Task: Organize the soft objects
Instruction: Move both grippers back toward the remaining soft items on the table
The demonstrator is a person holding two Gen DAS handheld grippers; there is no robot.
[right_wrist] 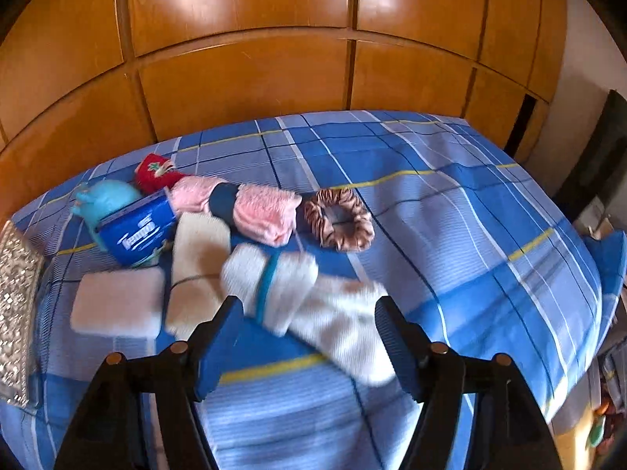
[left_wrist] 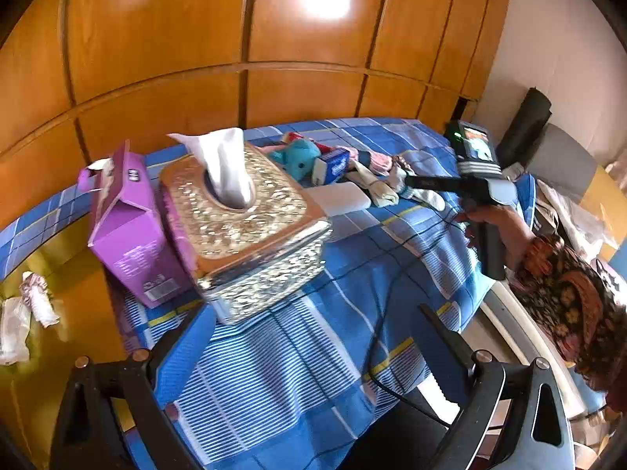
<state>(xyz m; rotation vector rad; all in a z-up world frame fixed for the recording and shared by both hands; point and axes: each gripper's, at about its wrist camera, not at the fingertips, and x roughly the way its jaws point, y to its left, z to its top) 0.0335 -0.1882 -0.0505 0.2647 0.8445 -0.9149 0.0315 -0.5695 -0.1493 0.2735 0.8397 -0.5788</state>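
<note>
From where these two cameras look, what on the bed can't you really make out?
- White socks, right wrist view: smeared by motion blur, so I can't tell if they're one pair.
- Teal plush toy, both views: partly hidden behind the blue tissue pack.
- Silver tissue box, right wrist view: cut off by the left edge.
- Purple carton, left wrist view: print too blurred to read.

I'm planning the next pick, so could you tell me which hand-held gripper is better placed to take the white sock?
Probably the right hand-held gripper: its open jaws frame the white sock, while the left faces the tissue box.
</note>
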